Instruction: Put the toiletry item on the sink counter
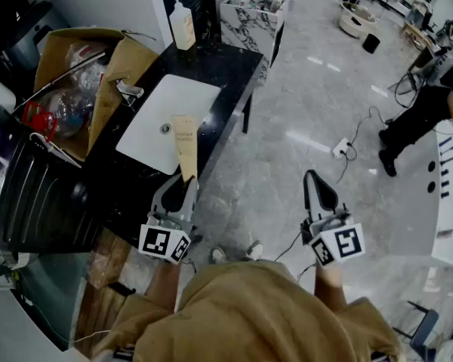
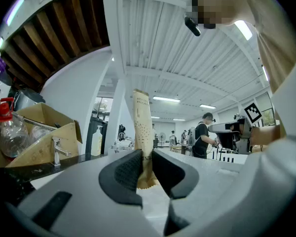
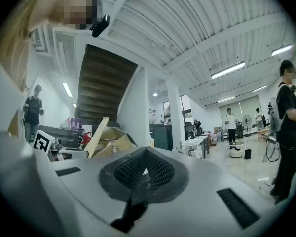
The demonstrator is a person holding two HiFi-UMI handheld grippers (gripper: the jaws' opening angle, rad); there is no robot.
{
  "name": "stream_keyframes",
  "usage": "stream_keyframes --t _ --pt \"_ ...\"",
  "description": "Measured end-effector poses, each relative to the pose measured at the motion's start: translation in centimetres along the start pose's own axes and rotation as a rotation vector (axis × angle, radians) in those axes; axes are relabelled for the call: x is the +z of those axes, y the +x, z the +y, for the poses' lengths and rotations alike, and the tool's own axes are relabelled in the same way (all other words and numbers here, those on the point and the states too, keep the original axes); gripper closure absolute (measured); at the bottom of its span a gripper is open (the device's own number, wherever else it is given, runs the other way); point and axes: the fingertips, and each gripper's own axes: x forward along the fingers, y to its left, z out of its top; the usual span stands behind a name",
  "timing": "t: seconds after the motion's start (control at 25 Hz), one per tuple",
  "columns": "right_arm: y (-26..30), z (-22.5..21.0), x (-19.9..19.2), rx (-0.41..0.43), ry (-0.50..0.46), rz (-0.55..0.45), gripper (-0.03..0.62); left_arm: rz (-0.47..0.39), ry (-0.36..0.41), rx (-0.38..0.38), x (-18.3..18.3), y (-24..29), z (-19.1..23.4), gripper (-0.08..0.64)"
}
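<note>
Fingers [image 2: 124, 170] of left gripper [image 2: 147, 163]: pressed together on the crimped, serrated end of the toiletry tube [image 2: 143, 132], one ribbed pad on each flat side
Toiletry tube: tan, flat, printed; sticks out straight beyond the jaws; in the head view it shows over the near right corner of the white basin [image 1: 157, 127], by the near edge of the sink counter [image 1: 228, 65]; contact with the counter cannot be told
Fingers [image 3: 128, 172] of right gripper [image 3: 145, 168]: closed on each other, nothing between them; the gripper is over the floor, well to the right of the counter
Sink counter: black top, basin set in its middle
Faucet [image 1: 129, 90]: chrome, at the basin's left edge
Pump bottle [image 1: 183, 23]: pale, upright, at the counter's far left corner
Cardboard box [image 1: 60, 55]: open, just beside the counter's left edge, holding clear plastic items
</note>
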Motion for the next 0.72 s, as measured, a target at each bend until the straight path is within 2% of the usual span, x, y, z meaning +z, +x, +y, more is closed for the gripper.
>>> stream_keyframes --t 0.36,0.52,0.72 --pt "-0.6 -1.8 -0.3 0.011 0.018 0.0 0.591 0.014 0.007 0.019 -0.1 0.7 -1.5 0.495" --pt "-1.2 -2.9 -0.3 0.027 0.074 -0.021 0.591 0.022 0.005 0.018 -0.3 1.3 -2.4 0.495" --pt "-1.6 -4.5 0.1 0.05 0.062 -0.031 0.591 0.023 0.019 0.021 0.0 2.5 -4.1 0.495"
